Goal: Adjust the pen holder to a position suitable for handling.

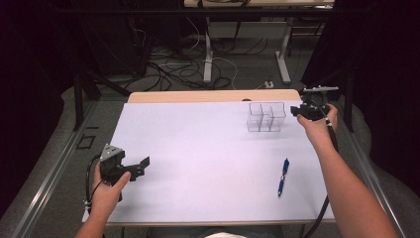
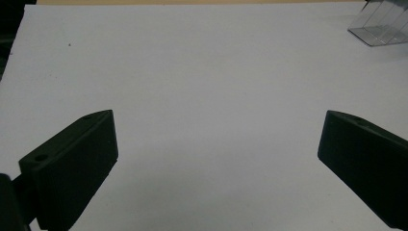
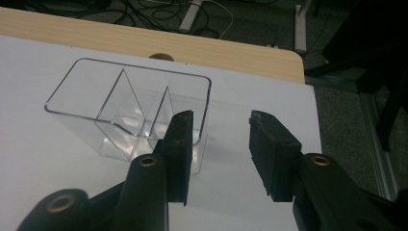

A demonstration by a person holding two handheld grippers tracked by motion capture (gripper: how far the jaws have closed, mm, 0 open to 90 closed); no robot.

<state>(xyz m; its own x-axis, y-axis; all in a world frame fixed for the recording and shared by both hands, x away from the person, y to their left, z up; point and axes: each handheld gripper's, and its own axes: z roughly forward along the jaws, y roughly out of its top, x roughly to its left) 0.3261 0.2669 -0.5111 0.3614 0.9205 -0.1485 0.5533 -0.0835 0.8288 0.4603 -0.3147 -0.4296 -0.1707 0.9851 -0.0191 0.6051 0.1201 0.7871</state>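
A clear divided organizer (image 1: 266, 117) stands in the upper right of the white desk (image 1: 198, 148). Just right of it, the right tool (image 1: 299, 110) hangs beside its wall, jaws partly apart with nothing between them. A blue pen (image 1: 283, 177) lies lower right. The left tool (image 1: 141, 166), lower left, gapes wide over bare desk.
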